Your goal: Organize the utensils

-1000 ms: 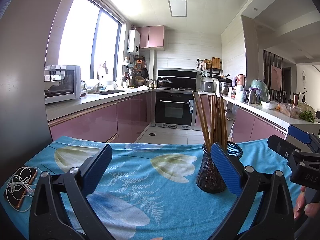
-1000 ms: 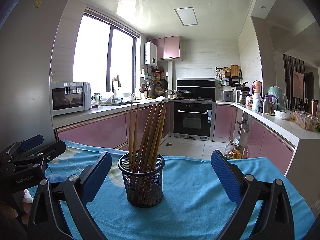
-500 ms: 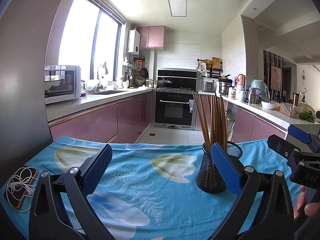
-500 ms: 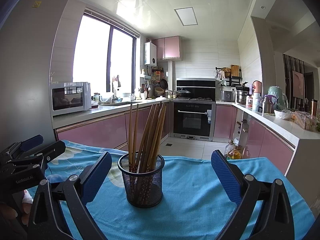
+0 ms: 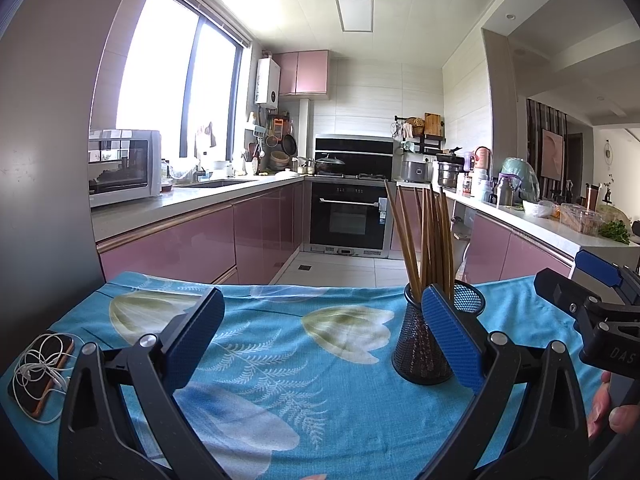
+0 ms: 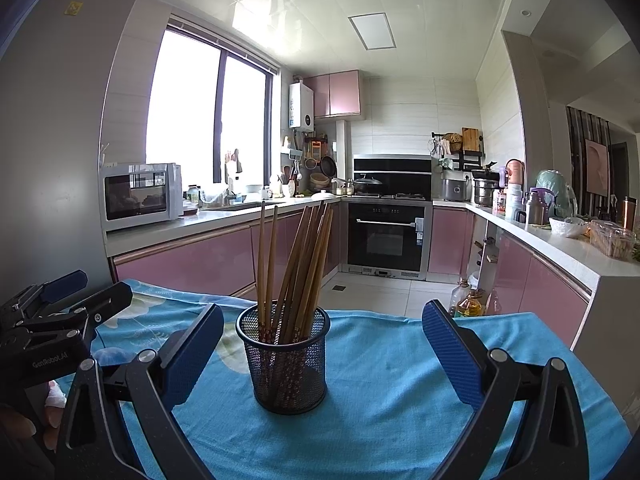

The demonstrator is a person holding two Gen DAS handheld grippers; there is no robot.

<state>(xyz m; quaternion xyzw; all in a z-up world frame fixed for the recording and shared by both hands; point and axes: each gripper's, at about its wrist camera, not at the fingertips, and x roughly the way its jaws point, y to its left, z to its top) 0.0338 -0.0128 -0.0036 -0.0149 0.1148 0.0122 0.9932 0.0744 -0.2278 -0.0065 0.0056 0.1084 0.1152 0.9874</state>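
Far left on blue floral cloth: phone wrapped in white earphone cord. Left gripper spread wide, empty, low over cloth. Right of centre: black mesh holder upright on cloth, wooden chopsticks bundled inside, tips fanned upward. Right gripper likewise parted, empty, holder between its blue pads, untouched. Behind: pink-fronted kitchen, oven.

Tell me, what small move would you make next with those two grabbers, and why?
Probably ease both away and stop. The chopsticks already stand together in the mesh cup on the blue cloth, no loose utensils show, and the left tool and right tool are both open and empty.
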